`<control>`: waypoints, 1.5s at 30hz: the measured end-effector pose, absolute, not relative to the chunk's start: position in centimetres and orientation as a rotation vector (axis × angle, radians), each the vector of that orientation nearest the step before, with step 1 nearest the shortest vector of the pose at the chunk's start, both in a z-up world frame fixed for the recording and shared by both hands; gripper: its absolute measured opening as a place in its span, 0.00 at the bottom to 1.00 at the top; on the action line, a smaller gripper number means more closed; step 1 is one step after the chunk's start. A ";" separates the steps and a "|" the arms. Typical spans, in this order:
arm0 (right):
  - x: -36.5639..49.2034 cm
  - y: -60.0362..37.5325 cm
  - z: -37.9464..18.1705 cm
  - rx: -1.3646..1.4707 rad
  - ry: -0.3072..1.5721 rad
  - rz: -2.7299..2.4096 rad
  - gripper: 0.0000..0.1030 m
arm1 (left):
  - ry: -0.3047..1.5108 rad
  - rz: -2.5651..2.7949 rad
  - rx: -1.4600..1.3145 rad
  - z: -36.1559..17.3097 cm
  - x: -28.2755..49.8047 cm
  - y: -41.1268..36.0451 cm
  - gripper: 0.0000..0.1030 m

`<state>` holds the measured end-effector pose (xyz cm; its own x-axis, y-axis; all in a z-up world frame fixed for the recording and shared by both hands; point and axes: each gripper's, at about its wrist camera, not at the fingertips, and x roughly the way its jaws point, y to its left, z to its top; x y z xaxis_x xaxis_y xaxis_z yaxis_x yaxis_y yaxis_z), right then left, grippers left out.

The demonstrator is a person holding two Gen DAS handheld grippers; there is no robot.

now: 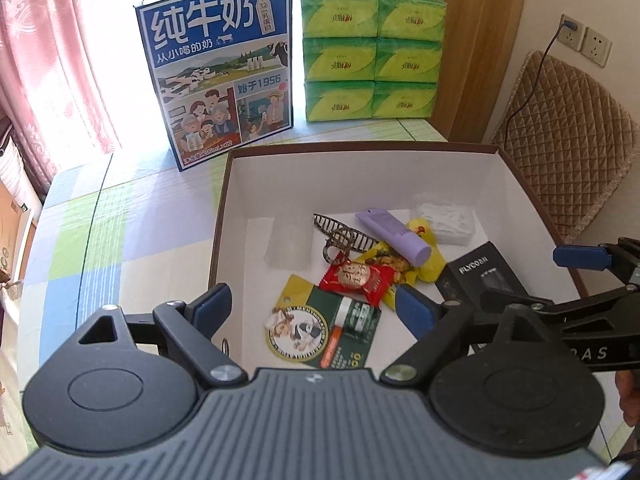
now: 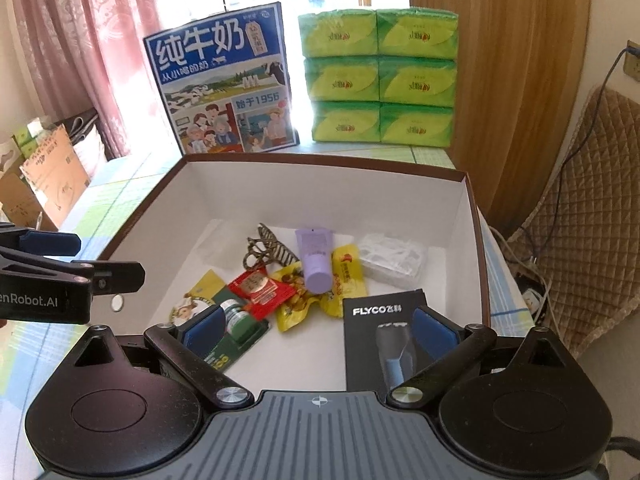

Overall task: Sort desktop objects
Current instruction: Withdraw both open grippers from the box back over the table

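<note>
Left tongs [image 1: 316, 304] agape, hiding green card [image 1: 320, 328] edge.

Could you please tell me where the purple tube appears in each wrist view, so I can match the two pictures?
Left wrist: purple tube, right of centre, inside the box.
Right wrist: purple tube, at centre, cap toward the camera.
Shared landmark: the blue milk carton behind the box.

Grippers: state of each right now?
Left gripper: open, holding nothing, above the box.
Right gripper: open, holding nothing, above the same box.
</note>
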<state>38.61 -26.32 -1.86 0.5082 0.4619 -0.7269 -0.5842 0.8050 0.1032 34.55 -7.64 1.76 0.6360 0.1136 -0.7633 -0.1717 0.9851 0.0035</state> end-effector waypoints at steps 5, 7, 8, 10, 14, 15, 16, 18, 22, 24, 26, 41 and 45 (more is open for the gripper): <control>36.7 -26.7 -1.1 -0.162 0.809 0.645 0.95 | 0.846 0.161 -0.080 2.5 32.4 -8.0 0.85; 35.9 -26.8 -0.8 -0.159 0.802 0.649 0.95 | 0.842 0.156 -0.085 2.7 31.7 -8.1 0.85; 35.5 -26.9 -0.7 -0.160 0.799 0.651 0.95 | 0.839 0.155 -0.086 2.8 31.3 -8.2 0.85; 34.8 -27.0 -0.4 -0.162 0.791 0.658 0.95 | 0.836 0.149 -0.089 3.0 30.7 -8.2 0.86; 33.5 -27.4 0.2 -0.156 0.771 0.677 0.95 | 0.824 0.144 -0.091 3.3 29.3 -8.0 0.89; 33.3 -27.5 0.2 -0.154 0.767 0.682 0.95 | 0.823 0.144 -0.096 3.4 28.9 -7.8 0.89; 33.0 -27.7 0.3 -0.152 0.764 0.686 0.95 | 0.822 0.145 -0.101 3.5 28.5 -7.6 0.89; 32.5 -28.0 0.4 -0.151 0.760 0.689 0.95 | 0.821 0.150 -0.108 3.5 27.8 -7.3 0.89; 31.3 -28.6 0.3 -0.158 0.759 0.684 0.95 | 0.825 0.160 -0.123 3.5 26.1 -6.7 0.90; 30.6 -28.9 0.1 -0.158 0.761 0.685 0.95 | 0.828 0.163 -0.126 3.5 25.3 -6.4 0.90; 30.0 -29.1 -0.1 -0.158 0.764 0.692 0.95 | 0.835 0.164 -0.134 3.3 24.5 -6.3 0.90; 27.1 -30.4 -4.6 -0.205 0.845 0.725 0.95 | 0.938 0.191 -0.168 -0.3 21.2 -4.9 0.90; 27.2 -30.4 -6.0 -0.215 0.865 0.732 0.95 | 0.976 0.199 -0.177 -1.6 21.2 -4.7 0.90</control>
